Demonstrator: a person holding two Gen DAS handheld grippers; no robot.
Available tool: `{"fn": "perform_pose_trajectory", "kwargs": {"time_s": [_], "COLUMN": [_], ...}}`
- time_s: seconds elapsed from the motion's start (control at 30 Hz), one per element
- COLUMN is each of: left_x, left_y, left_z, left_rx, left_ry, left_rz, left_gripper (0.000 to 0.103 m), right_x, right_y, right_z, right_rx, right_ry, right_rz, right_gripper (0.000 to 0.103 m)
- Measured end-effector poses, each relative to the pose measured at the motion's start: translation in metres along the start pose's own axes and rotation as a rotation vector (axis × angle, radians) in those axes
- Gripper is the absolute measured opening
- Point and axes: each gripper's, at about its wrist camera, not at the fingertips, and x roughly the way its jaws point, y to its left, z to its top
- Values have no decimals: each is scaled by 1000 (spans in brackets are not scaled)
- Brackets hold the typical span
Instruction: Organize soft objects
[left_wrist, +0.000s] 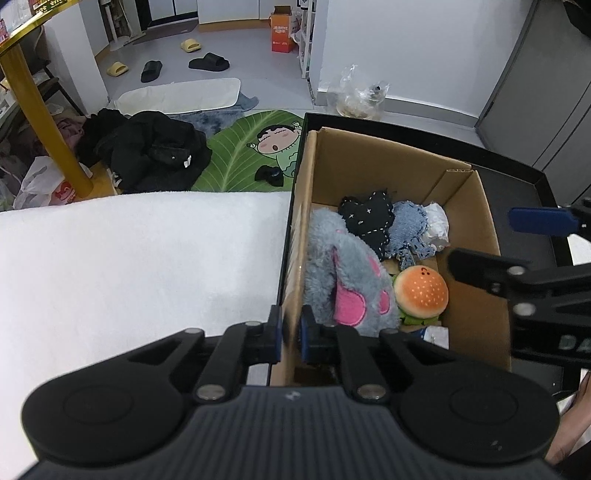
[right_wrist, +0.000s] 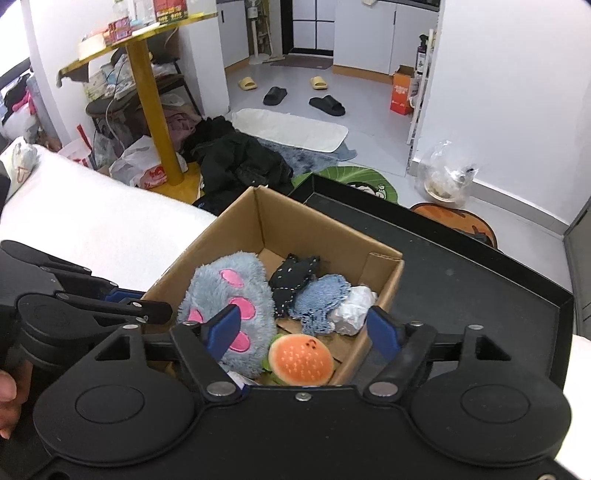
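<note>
A cardboard box (left_wrist: 476, 295) sits in a black tray (right_wrist: 480, 280) beside a white bed (left_wrist: 129, 266). Inside lie a grey plush paw (right_wrist: 225, 295), a burger toy (right_wrist: 301, 360), a black stitched pad (right_wrist: 291, 282), a denim pad (right_wrist: 321, 301) and a white crumpled piece (right_wrist: 352, 308). The left gripper (left_wrist: 290, 332) has its fingers pinched on the box's near wall. The right gripper (right_wrist: 303, 328) hovers over the toys, fingers wide and empty. The left likely steadies the box; a firm, unmoving hold would let the right work inside without shifting it.
</note>
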Motion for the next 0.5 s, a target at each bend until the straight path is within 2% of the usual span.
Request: {"fn": "perform_pose_trajectory", "kwargs": {"time_s": [0.27,0.5], "left_x": [-3,-19], "left_y": [-4,-2], "left_z": [3,7], "left_rx": [20,-22], "left_ry": [17,29], "left_rz": [29,35], "left_gripper": [12,16], "right_x": [-27,-47], "right_y": [-25,-48], "right_z": [-7,-16], "right_rx": [86,182], "right_ry": [-56,-90], "right_rz": [-7,-28], "right_gripper": [83,96]}}
